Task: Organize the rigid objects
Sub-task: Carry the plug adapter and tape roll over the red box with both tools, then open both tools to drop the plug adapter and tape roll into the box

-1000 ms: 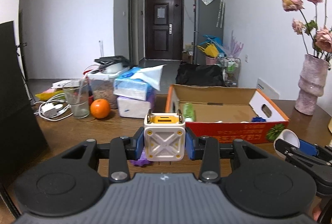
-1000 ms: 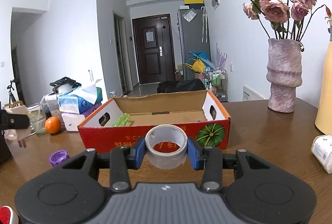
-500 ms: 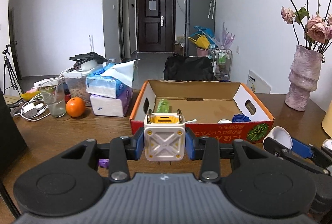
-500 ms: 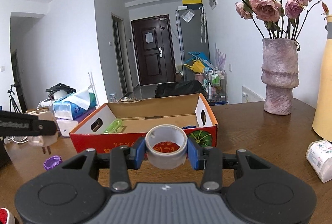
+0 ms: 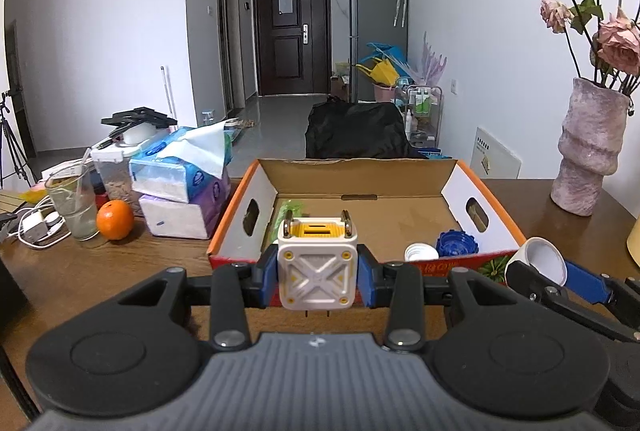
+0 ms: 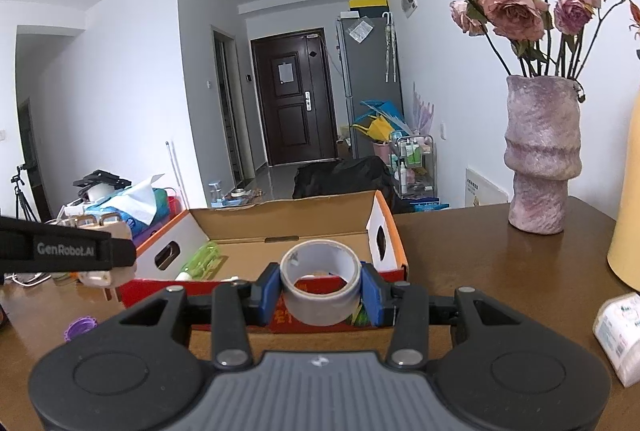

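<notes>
My left gripper (image 5: 317, 273) is shut on a white and yellow cube-shaped plug adapter (image 5: 316, 271), held just in front of the near wall of an open cardboard box (image 5: 280, 187). My right gripper (image 6: 320, 285) is shut on a roll of clear tape (image 6: 320, 281), also close to the box's (image 6: 384, 231) near wall. Inside the box lie a green bottle (image 5: 288, 211), a white cap (image 5: 421, 253) and a blue lid (image 5: 456, 241). In the left wrist view the right gripper's fingers (image 5: 584, 285) and the tape (image 5: 540, 259) show at the right. The right wrist view has the left gripper (image 6: 96, 255) at its left.
A brown wooden table (image 5: 100, 271) carries tissue packs (image 5: 184, 167), an orange (image 5: 115, 220), a glass (image 5: 72, 203) and a charger with cables (image 5: 34, 227) at the left. A purple cap (image 6: 80, 327) lies near the front. A pink vase (image 6: 540, 159) with roses stands right; a white pack (image 6: 620, 335) lies nearby.
Both grippers moved toward the box with their loads; the box now looks larger and more central in both views. Neither grip has changed.
</notes>
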`<state>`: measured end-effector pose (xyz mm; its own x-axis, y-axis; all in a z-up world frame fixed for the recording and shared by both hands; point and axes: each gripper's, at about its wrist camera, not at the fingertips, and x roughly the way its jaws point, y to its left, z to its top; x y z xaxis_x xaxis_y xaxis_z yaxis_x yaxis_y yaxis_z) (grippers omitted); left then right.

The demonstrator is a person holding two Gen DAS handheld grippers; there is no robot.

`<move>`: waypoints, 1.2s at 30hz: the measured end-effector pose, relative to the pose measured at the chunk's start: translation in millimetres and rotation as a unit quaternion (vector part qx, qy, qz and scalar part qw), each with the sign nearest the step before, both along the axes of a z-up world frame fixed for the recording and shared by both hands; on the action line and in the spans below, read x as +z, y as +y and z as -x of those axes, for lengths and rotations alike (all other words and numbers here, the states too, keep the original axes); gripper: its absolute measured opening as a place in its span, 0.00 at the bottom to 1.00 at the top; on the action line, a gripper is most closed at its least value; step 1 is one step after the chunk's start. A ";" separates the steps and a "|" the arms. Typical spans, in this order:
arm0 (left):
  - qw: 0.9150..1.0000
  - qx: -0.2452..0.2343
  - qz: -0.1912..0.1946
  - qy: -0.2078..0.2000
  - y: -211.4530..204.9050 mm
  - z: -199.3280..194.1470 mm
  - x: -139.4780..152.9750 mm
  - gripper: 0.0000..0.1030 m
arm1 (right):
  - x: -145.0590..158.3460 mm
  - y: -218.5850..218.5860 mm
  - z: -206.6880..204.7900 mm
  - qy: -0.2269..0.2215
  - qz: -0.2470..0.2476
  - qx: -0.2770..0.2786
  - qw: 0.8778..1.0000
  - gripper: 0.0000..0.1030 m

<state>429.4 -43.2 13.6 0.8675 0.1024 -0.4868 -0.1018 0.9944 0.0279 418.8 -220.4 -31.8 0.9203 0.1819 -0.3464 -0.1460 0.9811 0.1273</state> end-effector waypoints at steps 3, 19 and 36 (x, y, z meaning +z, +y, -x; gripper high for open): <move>1.000 -0.003 -0.002 -0.002 -3.6 -10.8 -0.9 0.39 | -0.4 -0.4 -11.0 0.001 0.003 0.002 1.000 0.40; 1.000 -0.016 -0.018 0.002 -12.5 -75.3 -24.8 0.39 | -6.3 11.0 -75.3 -0.004 0.012 -0.001 1.000 0.40; 1.000 0.016 -0.003 -0.002 20.7 -129.3 -41.6 0.39 | -23.3 35.3 -128.2 0.006 0.039 0.011 0.999 0.40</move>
